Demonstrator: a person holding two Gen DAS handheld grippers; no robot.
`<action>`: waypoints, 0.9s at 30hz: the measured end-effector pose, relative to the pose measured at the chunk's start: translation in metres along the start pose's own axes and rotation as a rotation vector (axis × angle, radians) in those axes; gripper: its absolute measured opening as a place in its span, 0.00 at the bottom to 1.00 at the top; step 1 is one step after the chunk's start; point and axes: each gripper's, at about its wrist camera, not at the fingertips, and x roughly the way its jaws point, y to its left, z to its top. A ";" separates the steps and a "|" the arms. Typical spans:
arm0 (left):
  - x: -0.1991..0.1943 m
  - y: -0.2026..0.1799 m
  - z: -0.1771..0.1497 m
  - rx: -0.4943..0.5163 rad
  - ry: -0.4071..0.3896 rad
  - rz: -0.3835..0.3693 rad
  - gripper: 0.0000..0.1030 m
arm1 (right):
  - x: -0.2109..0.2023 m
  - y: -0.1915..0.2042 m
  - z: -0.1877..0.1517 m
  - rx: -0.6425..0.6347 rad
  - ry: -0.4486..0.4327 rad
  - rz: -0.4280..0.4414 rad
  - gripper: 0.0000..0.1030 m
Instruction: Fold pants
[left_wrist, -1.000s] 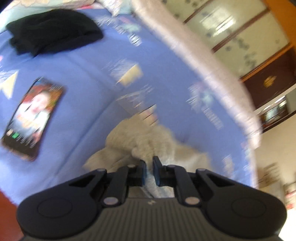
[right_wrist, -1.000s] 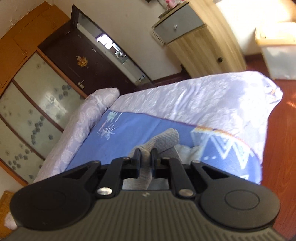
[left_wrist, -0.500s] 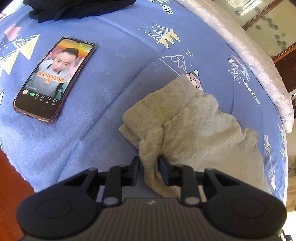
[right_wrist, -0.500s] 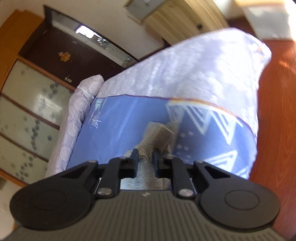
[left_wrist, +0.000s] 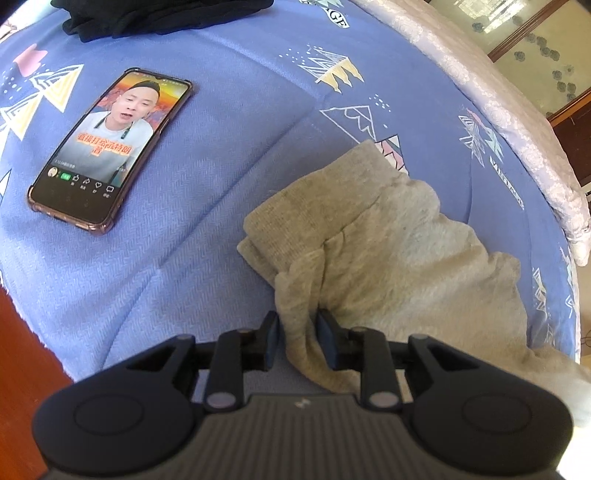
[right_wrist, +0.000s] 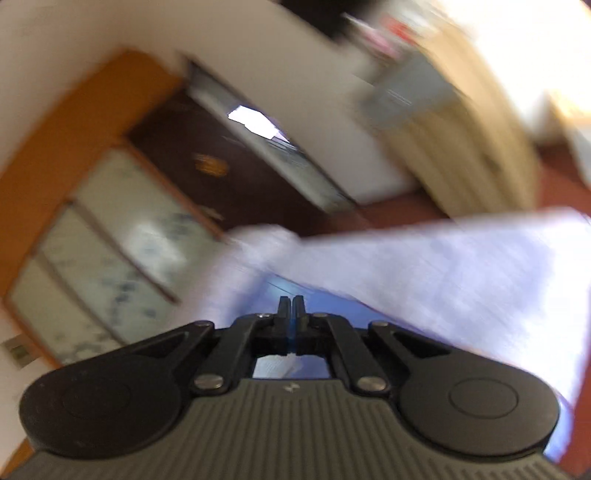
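Left tool (left_wrist: 297, 328) first: low centre of the left wrist view, pointing steeply down at the bed (left_wrist: 221, 240), jaws parted a little with a raised fold of the grey pants (left_wrist: 388, 258) standing between them. Hard to say whether the pads still press that fold; looks more like a loose straddle than a pinch.

As for the pants: bunched on the blue patterned cover, touching the left tool's fingers and spreading away from them. Long axis running from the ribbed band at mid-frame down to the lower right edge, where the cloth slips out of sight behind the tool body. Upper left end well apart from the phone (left_wrist: 110, 147) at left and from the black garment (left_wrist: 147, 14) at the top edge.

Right tool (right_wrist: 291, 306): fully closed on nothing, aimed across the far edge of the bed toward the wardrobe and door, with heavy blur and no grey cloth anywhere in that view.

Judging from this, left hand far nearer to the work. Next fold probably to go along that diagonal, ribbed end toward lower right or the reverse, so needs the right tool brought back down to the far end, lower right of the left view, before any lift.
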 end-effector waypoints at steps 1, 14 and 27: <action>0.000 0.000 0.000 0.003 0.002 0.003 0.23 | 0.003 -0.025 -0.009 0.038 0.042 -0.076 0.02; 0.000 -0.005 0.001 0.015 0.007 0.032 0.27 | 0.055 -0.018 -0.073 0.012 0.277 -0.027 0.28; -0.001 -0.004 0.003 0.007 0.011 0.039 0.28 | 0.108 -0.009 -0.078 0.002 0.381 -0.065 0.13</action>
